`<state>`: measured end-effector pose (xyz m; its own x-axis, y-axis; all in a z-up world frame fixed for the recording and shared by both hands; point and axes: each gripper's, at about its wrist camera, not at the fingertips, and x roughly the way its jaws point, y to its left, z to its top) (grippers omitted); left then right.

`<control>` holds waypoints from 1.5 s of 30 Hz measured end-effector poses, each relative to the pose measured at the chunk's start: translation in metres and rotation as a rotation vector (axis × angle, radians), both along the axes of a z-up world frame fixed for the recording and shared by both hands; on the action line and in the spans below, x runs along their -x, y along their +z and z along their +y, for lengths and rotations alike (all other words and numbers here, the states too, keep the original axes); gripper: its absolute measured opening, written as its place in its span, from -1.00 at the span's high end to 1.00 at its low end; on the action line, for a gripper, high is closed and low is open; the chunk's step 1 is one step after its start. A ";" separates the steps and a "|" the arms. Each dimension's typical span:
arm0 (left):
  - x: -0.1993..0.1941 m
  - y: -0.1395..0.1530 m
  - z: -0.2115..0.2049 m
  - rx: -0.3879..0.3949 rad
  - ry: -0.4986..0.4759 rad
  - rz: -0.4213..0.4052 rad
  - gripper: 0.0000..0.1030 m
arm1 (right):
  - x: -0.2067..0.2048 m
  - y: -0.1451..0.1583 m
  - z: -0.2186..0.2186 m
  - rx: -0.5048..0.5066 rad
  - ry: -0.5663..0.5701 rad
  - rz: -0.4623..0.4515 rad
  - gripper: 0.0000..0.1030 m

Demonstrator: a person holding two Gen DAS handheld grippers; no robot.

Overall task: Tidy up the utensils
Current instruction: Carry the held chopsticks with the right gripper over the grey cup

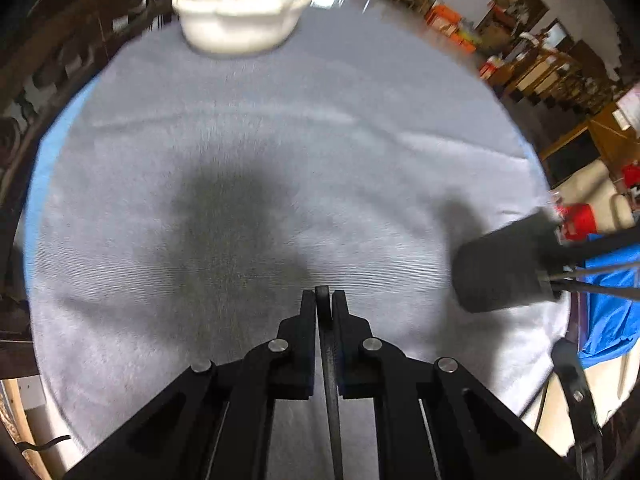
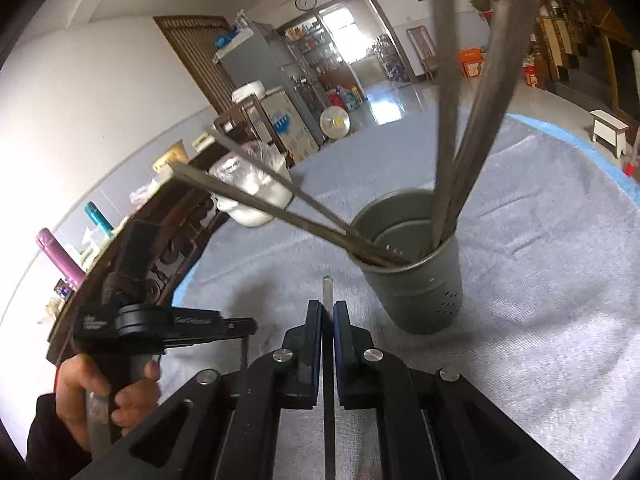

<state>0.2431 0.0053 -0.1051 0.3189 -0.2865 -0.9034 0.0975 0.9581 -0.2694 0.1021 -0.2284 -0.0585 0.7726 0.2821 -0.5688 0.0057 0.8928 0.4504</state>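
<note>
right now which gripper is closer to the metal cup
Right. The right gripper sits just before the metal cup; the left gripper is farther off, the cup out to its right.

Both grippers are black, with flat fingers (image 2: pixel 314 344) and round silver screws (image 1: pixel 278 345). The person's hand (image 2: pixel 100 396) comes out of a dark sleeve (image 2: pixel 48 440).

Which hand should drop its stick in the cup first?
Probably the right. The right gripper is shut on a chopstick and the holder stands just ahead of it. The left gripper, shut on its own utensil, sees the holder far off to one side.
</note>
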 end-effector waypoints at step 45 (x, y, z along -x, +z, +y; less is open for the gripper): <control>0.126 0.149 -0.026 -0.033 -0.034 -0.518 0.87 | 0.064 0.068 -0.002 0.034 -0.037 -0.186 0.87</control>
<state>0.1170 -0.0203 0.0444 0.7178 -0.2789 -0.6380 0.2418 0.9591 -0.1472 0.0380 -0.2303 0.0091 0.8749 0.2348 -0.4236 -0.0421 0.9082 0.4165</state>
